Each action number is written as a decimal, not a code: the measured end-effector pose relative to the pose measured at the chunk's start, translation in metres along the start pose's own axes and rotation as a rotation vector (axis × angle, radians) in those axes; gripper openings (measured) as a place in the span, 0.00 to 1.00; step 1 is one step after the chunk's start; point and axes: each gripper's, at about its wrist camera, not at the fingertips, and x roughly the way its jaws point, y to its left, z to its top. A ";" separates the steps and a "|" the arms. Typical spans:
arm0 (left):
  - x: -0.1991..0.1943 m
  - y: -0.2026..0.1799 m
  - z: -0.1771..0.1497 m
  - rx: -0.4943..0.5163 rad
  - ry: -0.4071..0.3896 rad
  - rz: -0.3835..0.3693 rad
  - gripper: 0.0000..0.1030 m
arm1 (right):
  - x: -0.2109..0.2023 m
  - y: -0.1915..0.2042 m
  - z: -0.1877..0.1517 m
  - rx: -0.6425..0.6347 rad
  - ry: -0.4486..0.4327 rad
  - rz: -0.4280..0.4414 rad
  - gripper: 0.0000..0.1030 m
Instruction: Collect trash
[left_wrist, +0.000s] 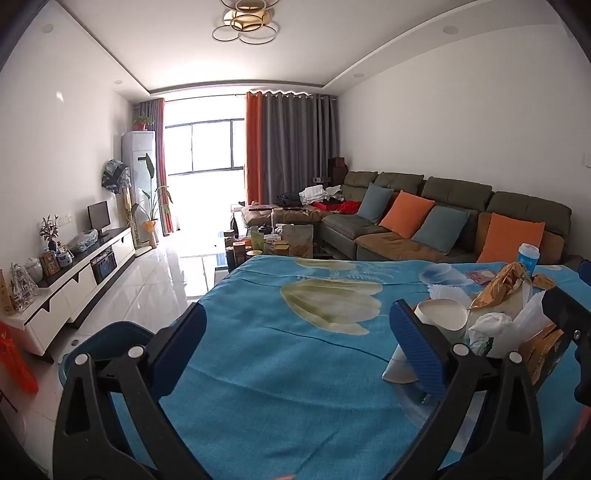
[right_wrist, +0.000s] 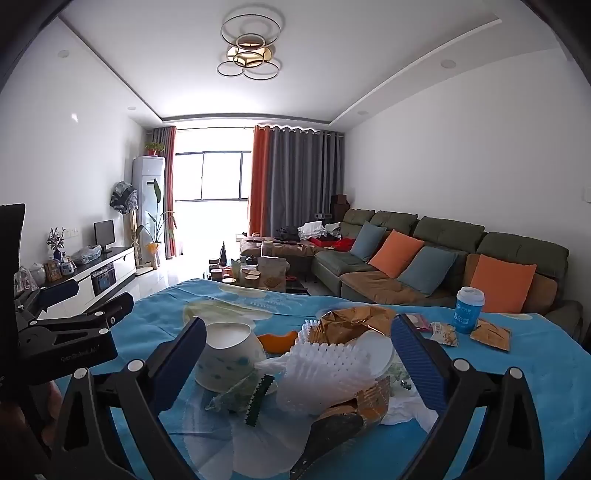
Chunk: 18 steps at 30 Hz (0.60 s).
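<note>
A heap of trash lies on a table under a blue flowered cloth (left_wrist: 295, 369). In the right wrist view a tipped white paper bowl (right_wrist: 229, 354), white foam netting (right_wrist: 317, 369), a gold wrapper (right_wrist: 351, 325) and a paper plate (right_wrist: 380, 354) sit between the wide-apart fingers of my right gripper (right_wrist: 299, 350), which is open and touches none of them. My left gripper (left_wrist: 299, 332) is open over bare cloth. The paper bowl (left_wrist: 439, 317) and gold wrapper (left_wrist: 506, 284) lie just beyond its right finger (left_wrist: 417, 343).
A blue-and-white paper cup (right_wrist: 468, 310) and small snack packets (right_wrist: 491, 334) stand at the far right of the table. Beyond are a green sofa (right_wrist: 443, 266) with cushions, a cluttered coffee table (right_wrist: 258, 277) and a TV cabinet (left_wrist: 74, 280). A blue chair (left_wrist: 110, 339) sits at the left edge.
</note>
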 end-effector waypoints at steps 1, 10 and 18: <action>0.000 0.000 0.000 0.000 0.001 0.001 0.95 | 0.003 -0.002 0.001 0.004 0.006 0.005 0.94; -0.016 0.001 0.008 0.007 -0.022 -0.003 0.95 | -0.007 0.004 -0.002 -0.027 -0.038 -0.022 0.94; -0.012 -0.004 0.004 0.001 -0.033 -0.012 0.95 | -0.008 0.006 -0.002 -0.012 -0.034 -0.019 0.94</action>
